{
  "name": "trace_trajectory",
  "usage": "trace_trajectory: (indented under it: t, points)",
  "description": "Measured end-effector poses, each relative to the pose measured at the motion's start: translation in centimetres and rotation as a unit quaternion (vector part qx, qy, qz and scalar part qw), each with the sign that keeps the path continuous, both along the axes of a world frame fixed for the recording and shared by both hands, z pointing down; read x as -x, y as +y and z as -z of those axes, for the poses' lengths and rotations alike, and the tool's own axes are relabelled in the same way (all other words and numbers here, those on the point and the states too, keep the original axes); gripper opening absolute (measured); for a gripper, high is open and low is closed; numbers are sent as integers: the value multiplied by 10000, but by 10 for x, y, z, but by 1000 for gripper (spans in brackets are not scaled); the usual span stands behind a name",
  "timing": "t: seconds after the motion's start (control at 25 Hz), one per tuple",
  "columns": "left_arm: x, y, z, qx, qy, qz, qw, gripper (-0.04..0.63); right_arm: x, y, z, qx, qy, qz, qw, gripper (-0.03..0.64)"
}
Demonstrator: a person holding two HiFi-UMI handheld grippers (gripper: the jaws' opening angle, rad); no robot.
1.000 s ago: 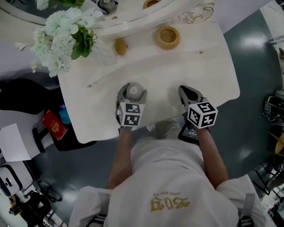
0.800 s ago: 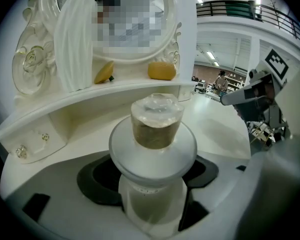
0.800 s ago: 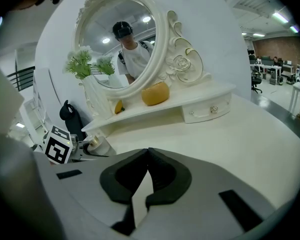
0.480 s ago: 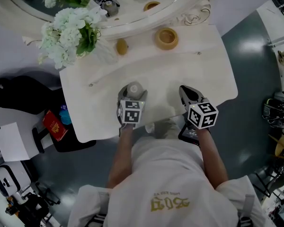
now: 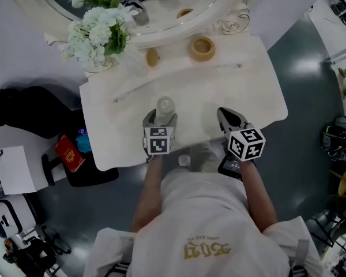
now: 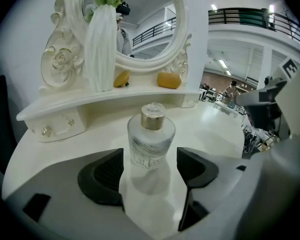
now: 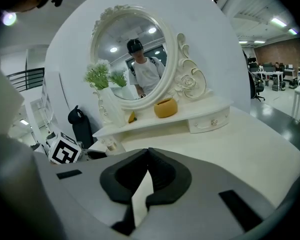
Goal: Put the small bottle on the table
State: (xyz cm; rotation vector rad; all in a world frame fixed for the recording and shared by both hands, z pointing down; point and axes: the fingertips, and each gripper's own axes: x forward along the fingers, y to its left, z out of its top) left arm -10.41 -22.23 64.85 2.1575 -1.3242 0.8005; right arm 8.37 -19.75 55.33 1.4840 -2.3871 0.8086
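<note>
A small frosted-glass bottle [image 5: 165,105] with a gold collar stands upright on the white dressing table [image 5: 242,91]. In the left gripper view the bottle [image 6: 151,140] sits between the tips of my left gripper [image 6: 150,166], whose jaws stand apart with a gap on each side of the glass. From the head view the left gripper [image 5: 161,119] lies just behind the bottle, near the table's front edge. My right gripper [image 5: 226,115] rests to the right over the front edge, and its jaws [image 7: 146,171] are shut with nothing in them.
On the raised back shelf stand a white vase of white flowers [image 5: 101,30], a small yellow object [image 5: 153,56] and a yellow bowl [image 5: 202,48], below an oval mirror [image 5: 179,4]. A black bag [image 5: 23,111] and a red item [image 5: 67,153] lie left of the table.
The left gripper's jaws have come apart and drawn back a little toward the person, leaving the bottle standing on the table. The right gripper has stayed put.
</note>
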Motion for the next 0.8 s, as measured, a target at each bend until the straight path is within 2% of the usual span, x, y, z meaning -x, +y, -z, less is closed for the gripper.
trace_trajectory:
  t: [0.16, 0.24, 0.28, 0.4, 0.48, 0.56, 0.8]
  points:
    - [7, 11, 21, -261, 152, 199, 9993, 308, 5, 14, 12, -179, -22, 6, 9998, 14]
    - [9, 15, 36, -477, 254, 277, 9982, 220, 7, 21, 20, -261, -86, -21, 9996, 13]
    - [9, 18, 44, -614, 273, 288, 9973, 198, 9, 25, 25, -318, -127, -31, 9994, 14]
    - [12, 27, 66, -1066, 92, 263, 9939, 126, 14, 34, 38, -527, -159, 11, 9985, 13]
    - [15, 33, 76, -1233, 31, 275, 9920, 94, 19, 38, 43, -645, -129, 60, 9978, 14]
    - [17, 40, 86, -1295, 111, 300, 9911, 18, 23, 43, 46, -733, -97, 112, 9972, 13]
    - [10, 53, 122, -1221, 743, 213, 9895, 17, 31, 53, 63, -896, -362, 151, 9952, 13]
